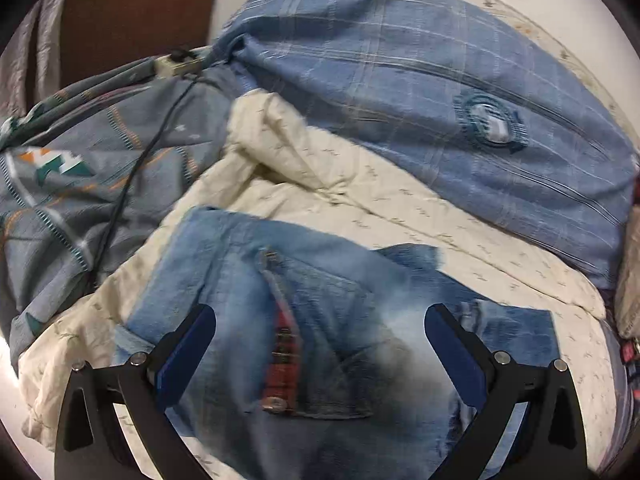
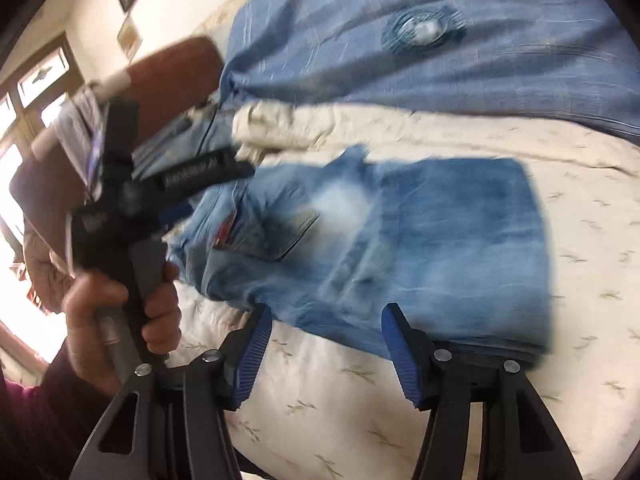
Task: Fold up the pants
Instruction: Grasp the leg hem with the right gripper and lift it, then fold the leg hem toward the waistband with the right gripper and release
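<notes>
Light blue jeans (image 1: 328,300) lie folded into a rough rectangle on a cream bedsheet (image 1: 360,184). A back pocket and a strip of red plaid lining (image 1: 285,340) face up. My left gripper (image 1: 320,324) hovers over the pocket end with its jaws wide open and nothing pinched. In the right wrist view the jeans (image 2: 420,240) spread across the middle. My right gripper (image 2: 326,314) stands open at their near edge, its blue pads apart from the cloth. A person's hand (image 2: 120,304) holds the left gripper's handle at the jeans' left end.
A blue checked duvet (image 1: 440,80) lies bunched behind the jeans. A grey-blue patterned blanket (image 1: 80,160) with a black cable (image 1: 132,176) across it sits on the left. A brown headboard (image 1: 136,12) stands beyond it. Bare cream sheet (image 2: 580,260) shows right of the jeans.
</notes>
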`<state>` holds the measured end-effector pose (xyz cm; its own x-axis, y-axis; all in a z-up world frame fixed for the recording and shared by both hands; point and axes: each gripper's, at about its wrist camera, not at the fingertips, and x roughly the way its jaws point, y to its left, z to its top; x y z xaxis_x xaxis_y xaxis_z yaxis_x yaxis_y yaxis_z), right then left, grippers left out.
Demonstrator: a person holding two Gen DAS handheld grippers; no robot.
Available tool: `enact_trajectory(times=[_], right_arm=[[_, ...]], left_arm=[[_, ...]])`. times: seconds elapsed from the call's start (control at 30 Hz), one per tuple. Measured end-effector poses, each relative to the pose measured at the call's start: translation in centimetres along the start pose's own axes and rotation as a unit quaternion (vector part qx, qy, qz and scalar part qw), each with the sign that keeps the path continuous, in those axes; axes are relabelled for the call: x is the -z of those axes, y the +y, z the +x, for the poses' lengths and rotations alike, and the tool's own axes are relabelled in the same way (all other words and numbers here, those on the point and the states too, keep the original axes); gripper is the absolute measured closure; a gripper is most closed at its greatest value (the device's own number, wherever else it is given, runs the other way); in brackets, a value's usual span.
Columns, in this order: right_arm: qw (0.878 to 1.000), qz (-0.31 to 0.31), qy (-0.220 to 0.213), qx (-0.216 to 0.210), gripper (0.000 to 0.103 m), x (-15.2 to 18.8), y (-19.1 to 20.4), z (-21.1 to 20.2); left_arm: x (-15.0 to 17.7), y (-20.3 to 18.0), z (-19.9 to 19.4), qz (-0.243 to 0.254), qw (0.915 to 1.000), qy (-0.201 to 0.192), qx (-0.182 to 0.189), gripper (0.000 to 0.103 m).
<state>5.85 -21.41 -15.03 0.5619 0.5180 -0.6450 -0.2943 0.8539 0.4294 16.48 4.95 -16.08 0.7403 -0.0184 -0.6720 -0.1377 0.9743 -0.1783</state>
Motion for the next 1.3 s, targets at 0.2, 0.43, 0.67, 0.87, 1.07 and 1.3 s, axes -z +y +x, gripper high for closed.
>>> enact_trajectory(times=[0.2,0.43,0.67,0.87,1.07,1.3], right_arm=[[0.993,0.09,-0.052,0.06,0.042,-0.4,-5.6,-2.6],[0.989,0.111,-0.066,0.076,0.049,-0.1,-8.2,-1.5],[0.991,0.109,-0.029,0.079,0.05,-0.4,-8.6,1.8],[0.99,0.096,-0.022,0.098,0.049,-0.3,-8.7,3.1],[0.989,0.09,-0.064,0.101,0.049,-0.7,-8.2,1.2],[0.991,0.079,-0.066,0.081,0.049,-1.3,-6.5,2.0]], left_arm=[[0.3,-6.2,0.4,0.07,0.9968,-0.004,0.037,0.0],[0.0,-13.4,5.3,0.183,0.9807,0.043,0.052,0.0],[1.8,-14.0,10.5,0.193,0.9717,0.136,0.016,0.0],[2.3,-13.0,10.6,0.18,0.9738,0.137,0.024,0.0],[0.9,-8.2,2.7,0.13,0.9906,0.032,0.028,0.0],[0.6,3.0,-3.1,0.03,0.9976,0.057,-0.026,0.0]])
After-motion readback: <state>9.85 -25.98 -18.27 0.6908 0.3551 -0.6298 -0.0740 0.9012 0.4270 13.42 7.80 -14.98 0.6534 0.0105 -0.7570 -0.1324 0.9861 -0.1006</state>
